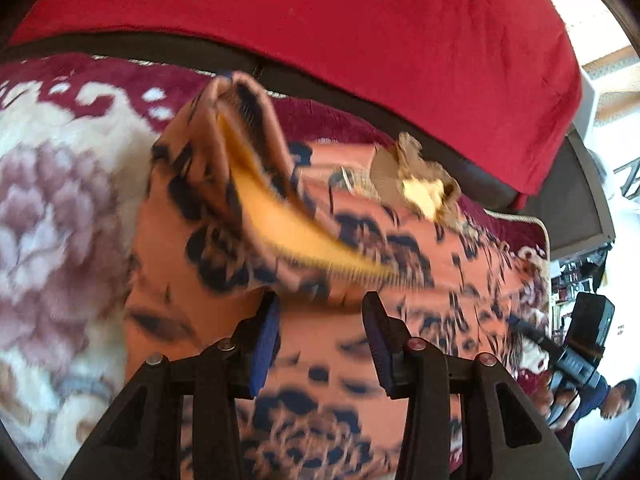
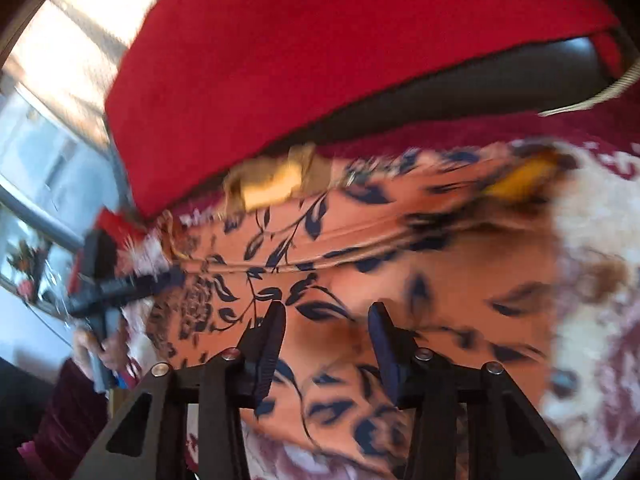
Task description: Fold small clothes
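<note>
The small orange garment with the dark blue leaf-and-flower print (image 1: 320, 240) lay across the middle of both views, spread on the plush cream-and-maroon floral blanket (image 1: 60, 200). In the left wrist view one corner stood up toward the upper centre, showing a yellow lining (image 1: 280, 224), blurred as if dropping, so the fold looked only half made. A brown patch with a pale label (image 1: 420, 184) sat at the garment's far edge, right of centre.

The left hand-held gripper (image 1: 320, 320) hung low in frame, jaws part-way apart with nothing between them, the cloth just beyond the tips. The right hand-held gripper (image 2: 328, 328) matched it: moderately parted, empty, poised over flat printed fabric. My read: both had let go so the cloth could settle.

Behind ran a red fabric cover (image 1: 360, 40) over a dark cushion (image 2: 480, 76), and the other gripper showed at each view's edge.
</note>
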The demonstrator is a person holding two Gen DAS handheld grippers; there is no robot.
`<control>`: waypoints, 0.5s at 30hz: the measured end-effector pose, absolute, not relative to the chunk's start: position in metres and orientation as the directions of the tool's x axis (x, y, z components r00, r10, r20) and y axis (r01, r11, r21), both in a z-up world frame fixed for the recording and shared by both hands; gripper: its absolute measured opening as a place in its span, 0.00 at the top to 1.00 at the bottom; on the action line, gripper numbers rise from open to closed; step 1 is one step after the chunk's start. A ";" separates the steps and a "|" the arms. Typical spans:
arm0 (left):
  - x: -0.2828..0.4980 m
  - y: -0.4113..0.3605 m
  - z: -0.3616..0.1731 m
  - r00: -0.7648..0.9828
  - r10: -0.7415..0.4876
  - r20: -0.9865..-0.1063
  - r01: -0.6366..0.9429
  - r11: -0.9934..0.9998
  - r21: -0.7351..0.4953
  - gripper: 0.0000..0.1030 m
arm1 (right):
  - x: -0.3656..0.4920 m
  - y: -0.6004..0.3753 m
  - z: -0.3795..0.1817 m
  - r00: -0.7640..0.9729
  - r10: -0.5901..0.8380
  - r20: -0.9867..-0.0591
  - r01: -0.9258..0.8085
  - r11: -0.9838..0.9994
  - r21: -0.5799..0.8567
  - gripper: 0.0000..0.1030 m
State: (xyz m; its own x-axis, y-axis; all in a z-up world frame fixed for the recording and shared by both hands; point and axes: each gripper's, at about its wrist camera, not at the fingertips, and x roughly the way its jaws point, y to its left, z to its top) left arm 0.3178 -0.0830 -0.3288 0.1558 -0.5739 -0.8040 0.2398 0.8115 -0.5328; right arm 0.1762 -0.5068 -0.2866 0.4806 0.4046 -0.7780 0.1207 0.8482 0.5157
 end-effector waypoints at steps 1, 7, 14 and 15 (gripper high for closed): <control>0.326 -0.087 -0.328 0.161 -0.575 -0.803 0.237 0.812 -0.534 0.58 | 0.190 -0.502 -0.293 0.464 0.390 -0.795 0.123 0.861 0.494 0.56; 0.379 -0.092 -0.307 0.282 -0.577 -0.767 0.177 0.817 -0.549 0.58 | 0.249 -0.526 -0.282 0.648 0.276 -0.710 0.227 0.820 0.526 0.56; 0.334 -0.080 -0.274 0.401 -0.534 -0.744 0.281 0.845 -0.455 0.55 | 0.194 -0.536 -0.264 0.742 0.290 -0.605 0.188 0.775 0.603 0.56; 0.319 -0.084 -0.276 0.392 -0.542 -0.743 0.308 0.838 -0.450 0.53 | 0.183 -0.530 -0.269 0.727 0.309 -0.613 0.186 0.771 0.609 0.56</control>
State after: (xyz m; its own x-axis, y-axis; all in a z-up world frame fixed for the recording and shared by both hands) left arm 0.3193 -0.0838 -0.2762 0.3918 -0.5425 -0.7431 0.3079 0.8384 -0.4497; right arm 0.1828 -0.5303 -0.2687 0.7274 0.3086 -0.6129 0.1859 0.7711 0.6089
